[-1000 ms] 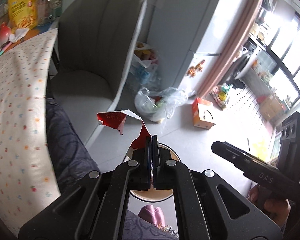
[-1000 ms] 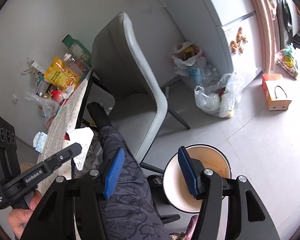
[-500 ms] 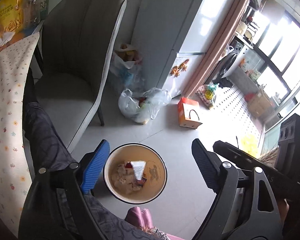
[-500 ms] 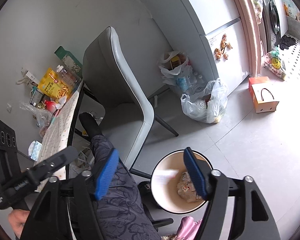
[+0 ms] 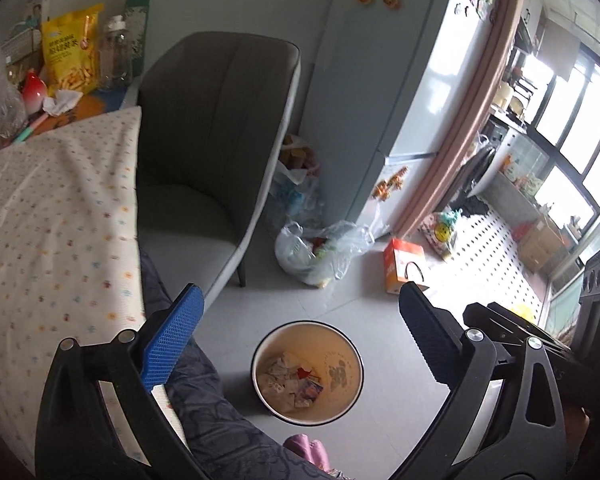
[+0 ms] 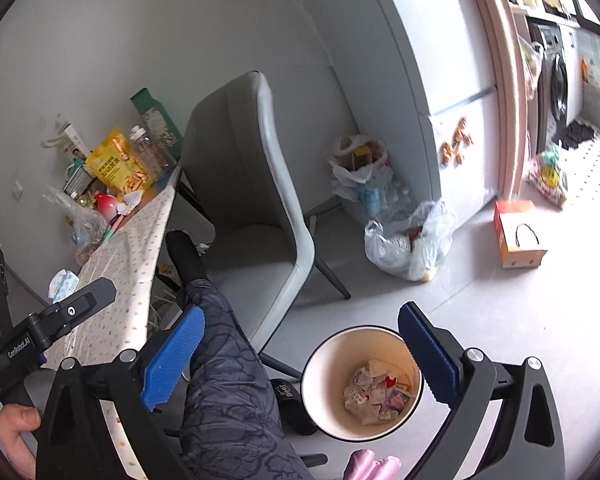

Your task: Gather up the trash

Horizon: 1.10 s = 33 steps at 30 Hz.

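Now, from the left wrist view, we see our left gripper (image 5: 296, 328) spread wide with nothing in it. It hangs right above the trash bin (image 5: 342, 408), which stands on the floor near the grey chair (image 5: 204, 148). Inside the bin lie crumpled wrappers (image 5: 290, 378), so some trash is already in. Left of the chair, on the far end of the table (image 5: 52, 208), a white crumpled tissue (image 5: 62, 102) waits beside a yellow snack bag (image 5: 70, 54). We think that one is still to pick up.

From the right wrist view, our right gripper (image 6: 300, 354) is wide too and holds nothing. The bin sits just below it, close to the chair's leg. Another crumpled bit (image 6: 63, 280) lies on the table edge, left of the chair. So we think the job is partly done.
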Available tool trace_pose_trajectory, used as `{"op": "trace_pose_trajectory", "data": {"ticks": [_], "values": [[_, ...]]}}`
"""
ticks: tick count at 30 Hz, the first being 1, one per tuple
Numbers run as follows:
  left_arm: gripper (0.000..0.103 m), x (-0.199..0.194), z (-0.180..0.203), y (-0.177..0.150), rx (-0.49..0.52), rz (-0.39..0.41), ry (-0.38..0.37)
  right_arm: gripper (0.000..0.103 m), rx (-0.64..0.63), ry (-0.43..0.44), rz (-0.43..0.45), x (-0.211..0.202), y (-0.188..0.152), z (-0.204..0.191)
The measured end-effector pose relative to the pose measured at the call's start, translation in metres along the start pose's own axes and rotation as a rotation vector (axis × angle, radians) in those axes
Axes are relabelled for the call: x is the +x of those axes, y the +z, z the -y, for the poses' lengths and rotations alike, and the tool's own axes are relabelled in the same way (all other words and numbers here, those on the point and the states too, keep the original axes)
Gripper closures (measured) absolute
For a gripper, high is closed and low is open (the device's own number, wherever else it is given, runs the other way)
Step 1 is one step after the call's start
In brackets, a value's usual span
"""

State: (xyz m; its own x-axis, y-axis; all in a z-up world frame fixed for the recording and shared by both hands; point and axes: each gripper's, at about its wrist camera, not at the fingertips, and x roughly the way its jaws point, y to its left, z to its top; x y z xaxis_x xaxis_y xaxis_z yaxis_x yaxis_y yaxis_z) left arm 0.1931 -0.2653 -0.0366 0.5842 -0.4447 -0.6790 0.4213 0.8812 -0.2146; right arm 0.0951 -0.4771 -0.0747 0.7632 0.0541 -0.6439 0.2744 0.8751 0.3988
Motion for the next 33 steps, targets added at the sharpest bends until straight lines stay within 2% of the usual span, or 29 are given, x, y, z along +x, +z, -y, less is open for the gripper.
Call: {"op": "trace_pose_trajectory", "data": {"ticks": [17, 21, 26, 33], "values": [[0.006, -0.093, -0.043, -0.004, -0.042, 0.154, 0.066, 0.008, -0.120, 0.027, 0.082, -0.046, 0.006, -0.077], [0.006, -0.114, -0.059, -0.008, -0.054, 0.183, 0.096, 0.008, -0.180, 0.019, 0.098, -0.056, 0.002, -0.103], [0.006, -0.143, -0.081, -0.015, -0.080, 0.225, 0.151, 0.008, -0.216, 0.047, 0.105, -0.063, -0.002, -0.129], [0.006, -0.178, -0.107, -0.025, -0.110, 0.282, 0.242, 0.008, -0.200, 0.080, 0.134, -0.068, -0.015, -0.154]]}}
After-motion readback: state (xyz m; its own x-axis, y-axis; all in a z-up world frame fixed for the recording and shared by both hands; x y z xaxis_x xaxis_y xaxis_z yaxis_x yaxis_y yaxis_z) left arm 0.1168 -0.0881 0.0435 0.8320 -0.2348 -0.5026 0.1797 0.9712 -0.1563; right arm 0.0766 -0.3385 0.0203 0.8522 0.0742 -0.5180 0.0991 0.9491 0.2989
